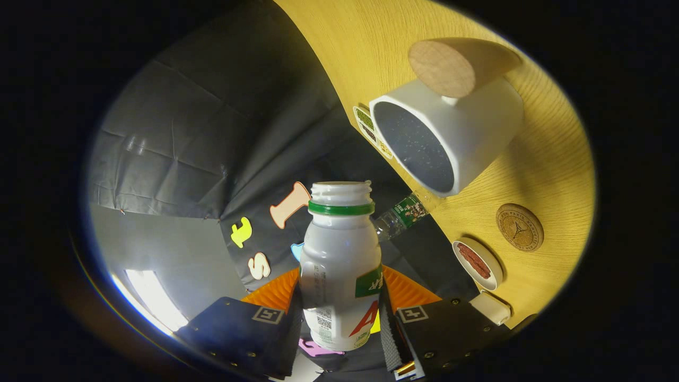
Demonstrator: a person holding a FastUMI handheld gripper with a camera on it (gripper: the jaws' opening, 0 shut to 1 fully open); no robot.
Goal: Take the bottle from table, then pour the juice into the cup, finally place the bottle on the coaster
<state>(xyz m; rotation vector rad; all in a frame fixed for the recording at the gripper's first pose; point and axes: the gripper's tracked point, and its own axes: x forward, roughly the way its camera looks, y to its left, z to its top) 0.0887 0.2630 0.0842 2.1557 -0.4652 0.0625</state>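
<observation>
A white bottle (pixel 339 265) with a green neck ring and no cap sits between my two fingers, and my gripper (pixel 339 313) is shut on its body. The whole view is rolled, so the wooden table (pixel 551 159) stands up along one side. A white cup (pixel 451 132) with a dark inside stands on that table, beyond the bottle's open mouth and apart from it. A round brown coaster (pixel 520 227) lies on the table nearer to me than the cup. No juice shows at the bottle's mouth.
A small round white dish (pixel 477 263) with something red in it lies beside the coaster. A round wooden disc (pixel 441 68) stands by the cup's handle side. A clear plastic bottle (pixel 399 217) with a green label lies past the table's edge. Black cloth hangs behind.
</observation>
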